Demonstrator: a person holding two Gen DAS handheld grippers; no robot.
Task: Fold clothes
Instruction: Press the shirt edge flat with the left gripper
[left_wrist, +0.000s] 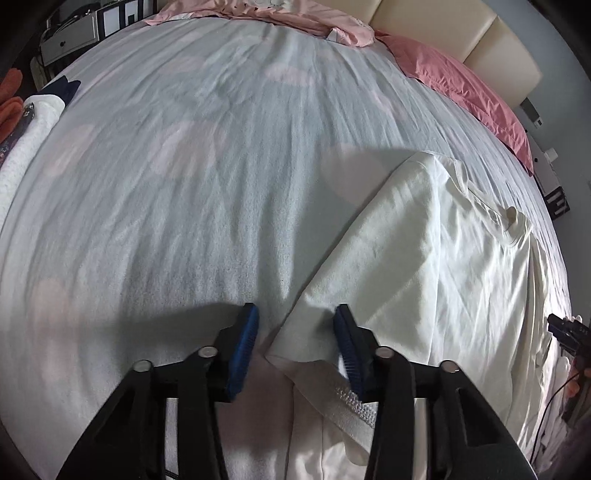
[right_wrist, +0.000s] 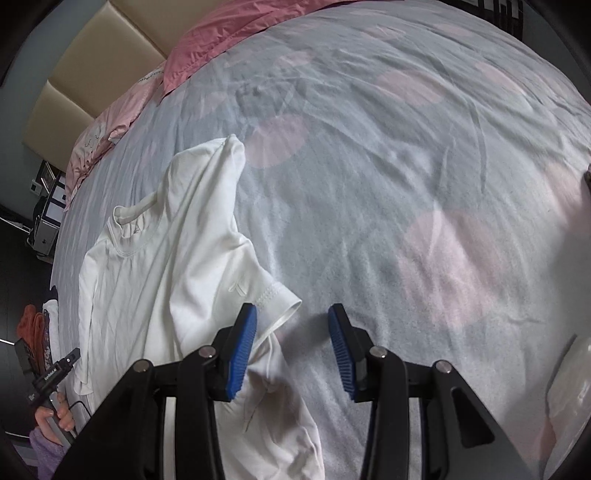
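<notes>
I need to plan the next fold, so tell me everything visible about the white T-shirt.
The white T-shirt is thin, soft-looking knit with a ribbed round collar and stitched short sleeves. It lies wrinkled and partly folded on the grey bedsheet, one side turned over the body. A sleeve cuff lies just ahead of the open right claw; the open left claw straddles its other folded edge. Neither grips it.

Both tongs (left_wrist: 295, 347) (right_wrist: 291, 347): black linkage arms, silver pivot screws, ribbed blue pads; purple sleeve (right_wrist: 44, 454) w/ black cable
</notes>
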